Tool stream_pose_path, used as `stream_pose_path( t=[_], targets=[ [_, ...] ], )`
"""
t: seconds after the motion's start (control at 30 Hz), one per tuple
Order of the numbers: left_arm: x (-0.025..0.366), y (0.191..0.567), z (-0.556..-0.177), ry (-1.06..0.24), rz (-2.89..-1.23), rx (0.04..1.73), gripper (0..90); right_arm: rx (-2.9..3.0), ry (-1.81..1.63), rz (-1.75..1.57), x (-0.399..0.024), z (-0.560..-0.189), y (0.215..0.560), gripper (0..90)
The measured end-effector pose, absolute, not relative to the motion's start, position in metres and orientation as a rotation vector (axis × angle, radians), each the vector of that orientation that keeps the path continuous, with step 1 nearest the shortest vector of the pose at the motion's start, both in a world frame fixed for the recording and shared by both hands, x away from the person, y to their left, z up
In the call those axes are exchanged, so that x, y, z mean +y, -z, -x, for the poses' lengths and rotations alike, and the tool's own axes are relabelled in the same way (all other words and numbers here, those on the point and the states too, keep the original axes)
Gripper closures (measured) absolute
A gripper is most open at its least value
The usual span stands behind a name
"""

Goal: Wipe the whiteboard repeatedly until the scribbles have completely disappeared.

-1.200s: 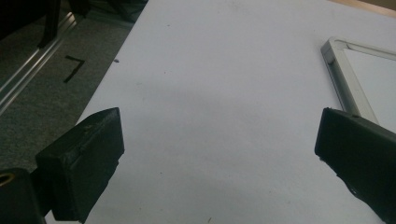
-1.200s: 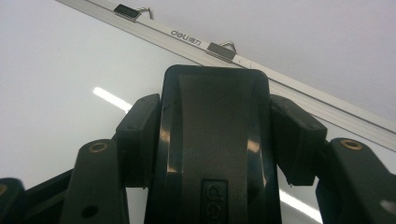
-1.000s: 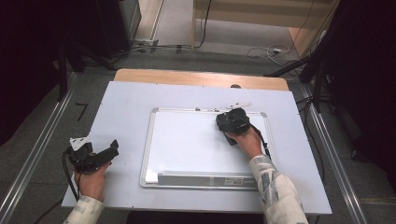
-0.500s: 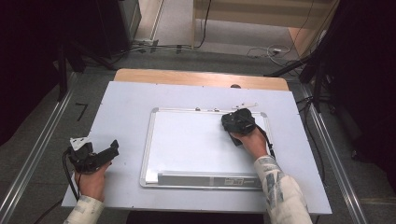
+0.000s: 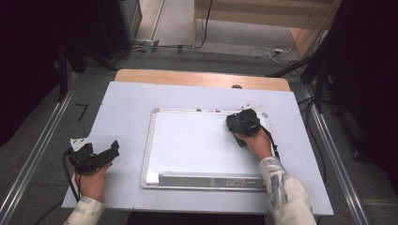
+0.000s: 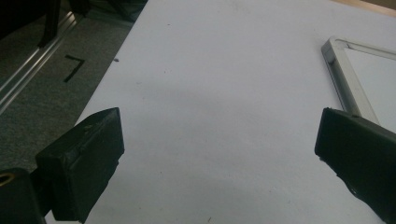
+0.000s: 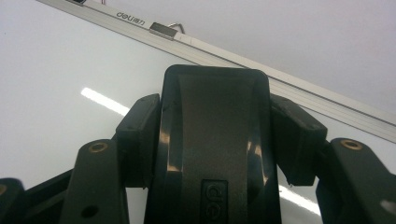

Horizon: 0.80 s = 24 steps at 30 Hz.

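A white whiteboard (image 5: 197, 145) with a silver frame lies flat in the middle of the pale table (image 5: 126, 108). My right gripper (image 5: 241, 123) rests on the board's upper right corner, shut on a black eraser (image 7: 215, 140). In the right gripper view the pads (image 7: 140, 140) press on both sides of the eraser, just below the board's top frame (image 7: 210, 51). My left gripper (image 5: 111, 151) sits on the table left of the board, open, with nothing between its jaws (image 6: 217, 140). The board's corner (image 6: 345, 79) lies ahead of it to the right.
A grey pen tray (image 5: 206, 180) runs along the board's near edge. A wooden strip (image 5: 202, 79) borders the table's far side. Metal rails (image 5: 37, 154) flank the table, cables (image 5: 263, 51) lie on the floor beyond, and a black tape mark (image 5: 80, 111) is on the left floor.
My right gripper with the eraser has slid a little to the right along the top of the board. The left gripper has stayed put.
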<state>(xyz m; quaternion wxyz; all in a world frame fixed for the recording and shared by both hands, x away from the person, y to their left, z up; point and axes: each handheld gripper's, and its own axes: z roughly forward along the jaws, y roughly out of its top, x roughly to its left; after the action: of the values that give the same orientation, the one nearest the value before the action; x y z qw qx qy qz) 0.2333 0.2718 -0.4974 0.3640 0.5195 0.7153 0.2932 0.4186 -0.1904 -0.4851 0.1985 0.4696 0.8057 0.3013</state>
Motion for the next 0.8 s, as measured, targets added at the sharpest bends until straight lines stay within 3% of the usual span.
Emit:
stream_pose_path(
  t=[0.8],
  targets=[
    [0.272,0.498,-0.234,-0.752,-1.337,1.841,1.3,2.237,-0.83,-1.338,-0.202,-0.42,0.485,37.9]
  ],
)
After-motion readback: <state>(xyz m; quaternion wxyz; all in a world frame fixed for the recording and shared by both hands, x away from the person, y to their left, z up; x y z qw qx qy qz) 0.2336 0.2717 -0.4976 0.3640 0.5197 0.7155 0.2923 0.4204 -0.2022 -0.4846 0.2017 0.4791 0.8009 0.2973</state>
